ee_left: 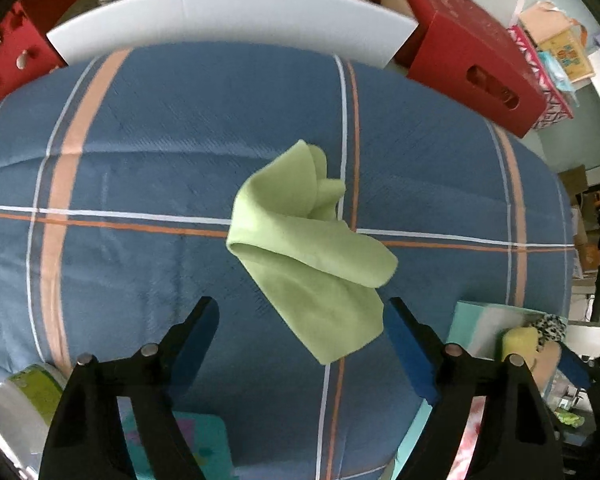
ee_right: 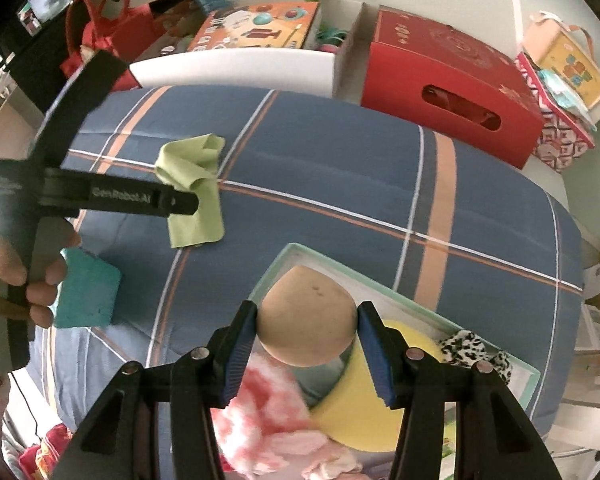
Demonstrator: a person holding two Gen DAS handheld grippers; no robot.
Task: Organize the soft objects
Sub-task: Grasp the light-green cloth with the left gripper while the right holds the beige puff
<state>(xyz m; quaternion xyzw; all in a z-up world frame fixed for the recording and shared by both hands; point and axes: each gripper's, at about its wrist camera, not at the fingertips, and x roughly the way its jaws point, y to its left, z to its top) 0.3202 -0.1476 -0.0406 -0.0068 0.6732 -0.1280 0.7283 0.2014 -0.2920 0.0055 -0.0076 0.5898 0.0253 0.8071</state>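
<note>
Tan ball [ee_right: 307, 316] clamped in right hand-held gripper [ee_right: 307, 326] over the box [ee_right: 380, 280]; left hand-held gripper [ee_left: 302, 312] spread wide above green cloth [ee_left: 308, 248].

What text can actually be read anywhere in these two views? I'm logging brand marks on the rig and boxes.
"GenRobot.AI": white print on the black body of the left gripper, seen from the right wrist view.
Orange toy box: pictures and small print, too blurred to read.
Red box: faint embossed pattern, nothing legible.
Yellow box: coloured block letters, too distorted to read.
Nothing else readable.
</note>
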